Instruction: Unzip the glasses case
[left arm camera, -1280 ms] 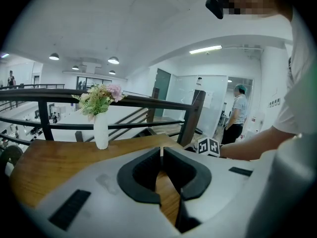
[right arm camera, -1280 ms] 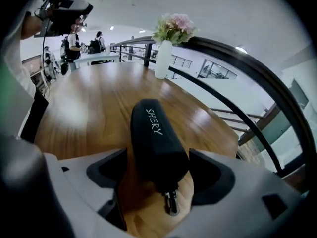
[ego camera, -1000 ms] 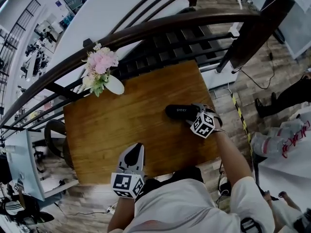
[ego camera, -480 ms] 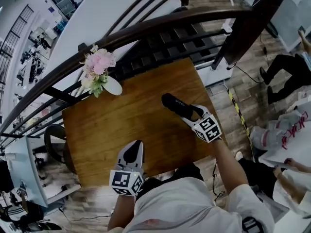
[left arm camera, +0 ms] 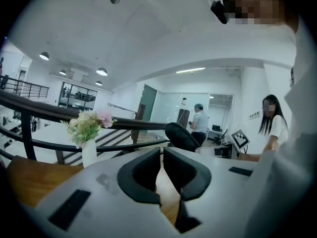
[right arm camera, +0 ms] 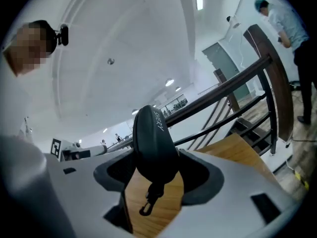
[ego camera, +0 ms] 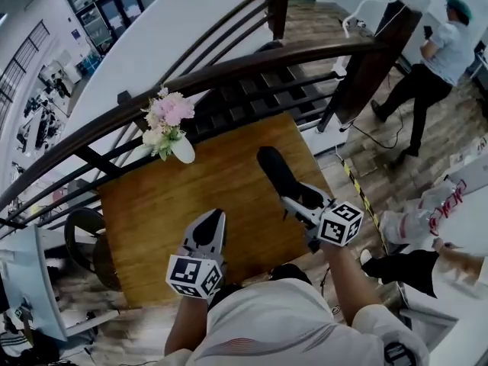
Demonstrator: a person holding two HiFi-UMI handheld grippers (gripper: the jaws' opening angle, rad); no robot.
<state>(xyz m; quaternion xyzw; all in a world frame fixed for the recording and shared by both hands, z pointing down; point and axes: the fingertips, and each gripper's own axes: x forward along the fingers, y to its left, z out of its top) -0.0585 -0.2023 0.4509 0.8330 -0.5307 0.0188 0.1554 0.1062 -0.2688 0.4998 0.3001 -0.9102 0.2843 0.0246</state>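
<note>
The black glasses case is off the wooden table, standing nearly on end in the air. My right gripper is shut on its lower end, the jaws having just closed in on it. In the right gripper view the case fills the space between the pads, and a small clip dangles beneath it. My left gripper hovers over the table's near edge, shut and empty. In the left gripper view its pads meet, and the case shows beyond them to the right.
A white vase of pink flowers stands at the table's far left corner. A dark curved railing and stairs lie behind the table. A person stands at the far right, a round chair at the left.
My right gripper has lifted the glasses case off the table and rolled, so the case now stands on end. My left gripper has risen a little.
</note>
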